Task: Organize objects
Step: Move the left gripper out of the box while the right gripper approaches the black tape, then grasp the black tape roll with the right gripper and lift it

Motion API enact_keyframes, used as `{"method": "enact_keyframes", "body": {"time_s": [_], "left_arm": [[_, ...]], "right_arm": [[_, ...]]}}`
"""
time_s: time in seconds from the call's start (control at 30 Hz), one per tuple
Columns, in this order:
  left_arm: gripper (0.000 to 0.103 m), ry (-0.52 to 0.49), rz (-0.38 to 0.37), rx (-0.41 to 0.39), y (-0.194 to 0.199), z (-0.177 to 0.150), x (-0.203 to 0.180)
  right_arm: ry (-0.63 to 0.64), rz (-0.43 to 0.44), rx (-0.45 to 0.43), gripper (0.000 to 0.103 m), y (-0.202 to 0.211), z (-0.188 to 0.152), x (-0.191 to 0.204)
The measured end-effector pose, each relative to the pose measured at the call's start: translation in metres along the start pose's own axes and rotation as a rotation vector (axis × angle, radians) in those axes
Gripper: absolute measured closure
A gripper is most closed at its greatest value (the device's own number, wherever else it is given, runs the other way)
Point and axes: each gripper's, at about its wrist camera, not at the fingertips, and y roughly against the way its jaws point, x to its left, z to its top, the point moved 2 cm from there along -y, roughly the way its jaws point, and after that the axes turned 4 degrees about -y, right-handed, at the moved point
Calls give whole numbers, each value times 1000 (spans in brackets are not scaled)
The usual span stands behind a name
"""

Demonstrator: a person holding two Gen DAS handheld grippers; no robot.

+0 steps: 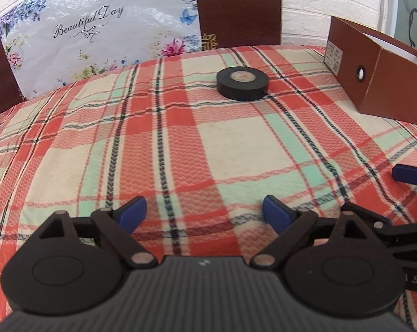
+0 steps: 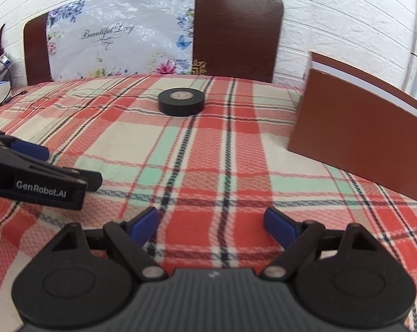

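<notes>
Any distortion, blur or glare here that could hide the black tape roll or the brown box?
Left wrist view: fisheye bends the plaid cloth; tape roll sharp, brown box cropped at the right edge. Right wrist view: same bowing, slight softness, glare on the floral plastic; roll clear.

"Beautiful Day" stands in flowing dark script on the flowered plastic cover (image 1: pixel 98 27) draped over a chair back; the same words show fainter on it in the right wrist view. "GenRobot.AI" is printed in white on the side of the left gripper (image 2: pixel 31 163), seen from the right wrist camera. On the right gripper's body at the edge of the left wrist view, only the letters "A S" can be made out. The box (image 1: pixel 374 83) carries a small white label, too small to read. The tape's (image 1: pixel 242 83) core print is illegible.
</notes>
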Motion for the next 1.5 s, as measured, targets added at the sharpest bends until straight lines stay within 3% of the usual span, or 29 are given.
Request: {"method": "enact_keyframes", "body": {"time_s": [0.43, 0.87, 1.5], "left_arm": [[3, 25, 36, -40, -9, -3, 27], [0, 39, 41, -73, -24, 3, 41], [0, 76, 54, -81, -48, 22, 67]], "right_arm": [[52, 58, 1, 11, -18, 13, 36], [-1, 78, 20, 1, -33, 18, 34], [-23, 55, 13, 1, -82, 56, 37]]}}
